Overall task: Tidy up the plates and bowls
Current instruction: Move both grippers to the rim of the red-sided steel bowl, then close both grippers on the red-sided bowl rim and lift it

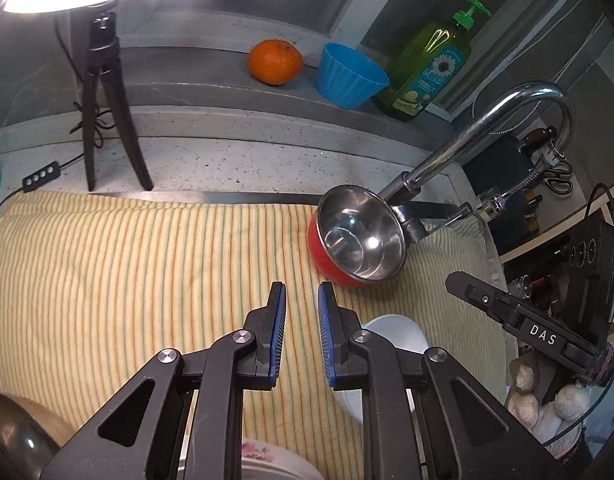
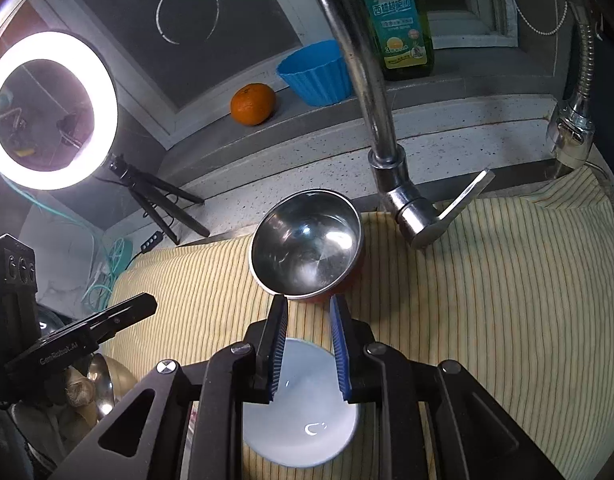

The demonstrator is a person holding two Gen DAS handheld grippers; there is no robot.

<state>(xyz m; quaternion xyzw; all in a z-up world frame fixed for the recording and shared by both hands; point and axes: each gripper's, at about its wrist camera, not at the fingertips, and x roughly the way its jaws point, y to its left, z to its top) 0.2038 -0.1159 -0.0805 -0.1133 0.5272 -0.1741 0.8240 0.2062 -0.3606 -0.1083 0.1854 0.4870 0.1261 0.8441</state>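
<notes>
A steel bowl with a red outside (image 1: 361,236) (image 2: 307,248) sits on the yellow striped cloth (image 1: 127,264) (image 2: 487,300) near the faucet base. A white bowl (image 1: 399,336) (image 2: 303,404) sits on the cloth closer to me. My left gripper (image 1: 301,300) is open and empty above the cloth, left of both bowls. My right gripper (image 2: 307,308) is open and empty, hovering over the white bowl with its tips near the steel bowl's front rim. A floral plate edge (image 1: 267,460) and a metal bowl (image 1: 15,432) show at the bottom of the left wrist view.
A chrome faucet (image 1: 487,128) (image 2: 371,92) arches over the cloth. An orange (image 1: 274,61) (image 2: 253,104), a blue ribbed cup (image 1: 349,74) (image 2: 317,72) and a green soap bottle (image 1: 431,64) (image 2: 399,20) stand on the back ledge. A ring light on a tripod (image 1: 107,100) (image 2: 51,108) stands at the left.
</notes>
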